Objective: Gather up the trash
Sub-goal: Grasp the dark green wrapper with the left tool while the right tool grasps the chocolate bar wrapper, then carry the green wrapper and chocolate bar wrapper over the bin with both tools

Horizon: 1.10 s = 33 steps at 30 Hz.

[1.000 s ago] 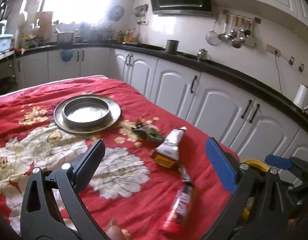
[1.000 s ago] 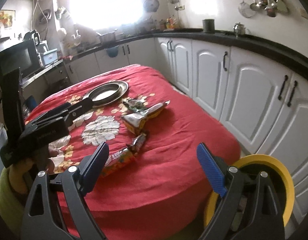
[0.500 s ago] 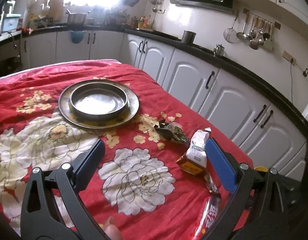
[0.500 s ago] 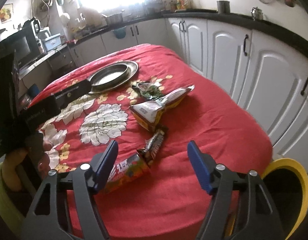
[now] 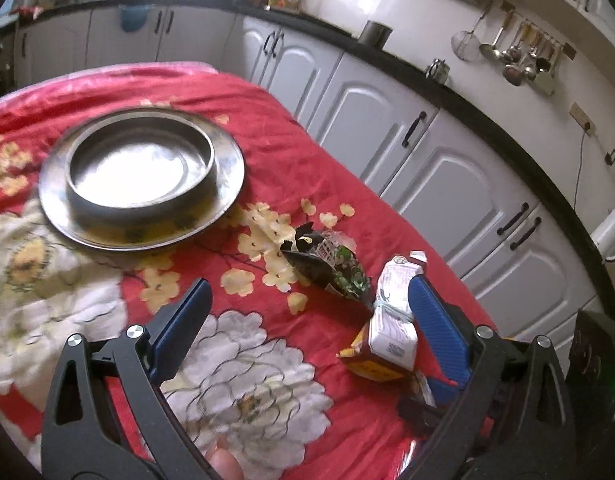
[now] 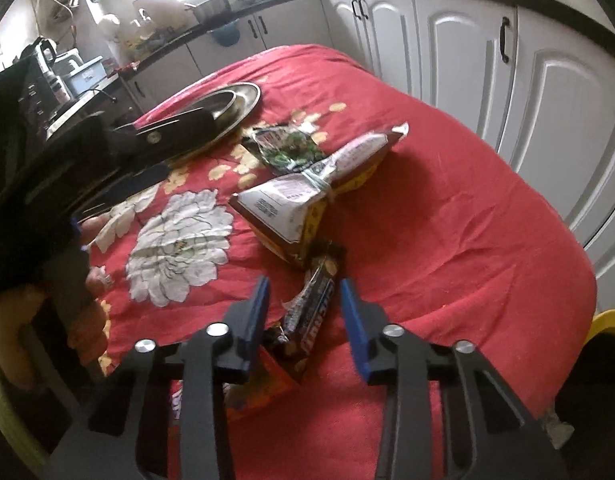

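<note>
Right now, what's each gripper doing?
Left gripper: open, holding nothing.
Right gripper: jaws just been closing around the candy wrapper, not gripping yet.

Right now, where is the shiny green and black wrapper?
In the left wrist view the green and black wrapper lies on the red tablecloth, between the metal plate and the white and yellow packet.

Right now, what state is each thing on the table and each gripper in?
Left gripper: open, nothing between its jaws.
Right gripper: jaws just closing, candy bar wrapper between them, not yet pinched.
Yellow bag: lying flat, tied.
Green wrapper: crumpled.
Metal bowl: upright on its plate, empty.
</note>
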Each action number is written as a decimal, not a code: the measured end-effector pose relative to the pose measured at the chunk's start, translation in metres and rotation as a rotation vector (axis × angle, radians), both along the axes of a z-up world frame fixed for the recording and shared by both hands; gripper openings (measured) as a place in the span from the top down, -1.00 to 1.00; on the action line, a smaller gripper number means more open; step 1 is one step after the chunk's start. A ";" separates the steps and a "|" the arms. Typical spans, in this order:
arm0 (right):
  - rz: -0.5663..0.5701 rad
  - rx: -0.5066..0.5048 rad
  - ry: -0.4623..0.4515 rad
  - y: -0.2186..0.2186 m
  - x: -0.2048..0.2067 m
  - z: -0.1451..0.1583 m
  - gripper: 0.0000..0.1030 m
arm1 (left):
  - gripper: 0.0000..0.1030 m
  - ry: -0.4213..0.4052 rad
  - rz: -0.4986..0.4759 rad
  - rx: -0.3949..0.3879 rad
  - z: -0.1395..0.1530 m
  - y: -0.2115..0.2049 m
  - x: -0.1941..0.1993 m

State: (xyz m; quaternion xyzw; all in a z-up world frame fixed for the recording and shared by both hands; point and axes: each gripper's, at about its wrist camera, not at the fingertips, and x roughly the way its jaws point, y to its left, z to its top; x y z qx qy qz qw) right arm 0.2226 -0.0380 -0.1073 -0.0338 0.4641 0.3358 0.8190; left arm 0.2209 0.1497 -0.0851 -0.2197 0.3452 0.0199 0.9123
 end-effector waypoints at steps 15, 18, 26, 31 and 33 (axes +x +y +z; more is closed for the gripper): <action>-0.048 0.024 -0.030 -0.042 -0.004 0.003 0.67 | 0.53 0.097 0.010 -0.146 -0.027 0.000 0.044; -0.049 0.024 -0.043 -0.044 -0.004 0.006 0.67 | 0.67 0.106 0.002 -0.138 -0.028 -0.002 0.045; -0.040 0.042 -0.078 -0.045 -0.009 0.018 0.69 | 0.77 0.059 -0.006 -0.100 -0.012 -0.004 0.029; -0.033 0.043 -0.098 -0.045 -0.013 0.024 0.71 | 0.78 0.004 -0.007 -0.061 0.009 -0.004 0.010; -0.031 0.047 -0.105 -0.046 -0.017 0.027 0.71 | 0.78 -0.019 -0.004 -0.039 0.017 -0.005 0.001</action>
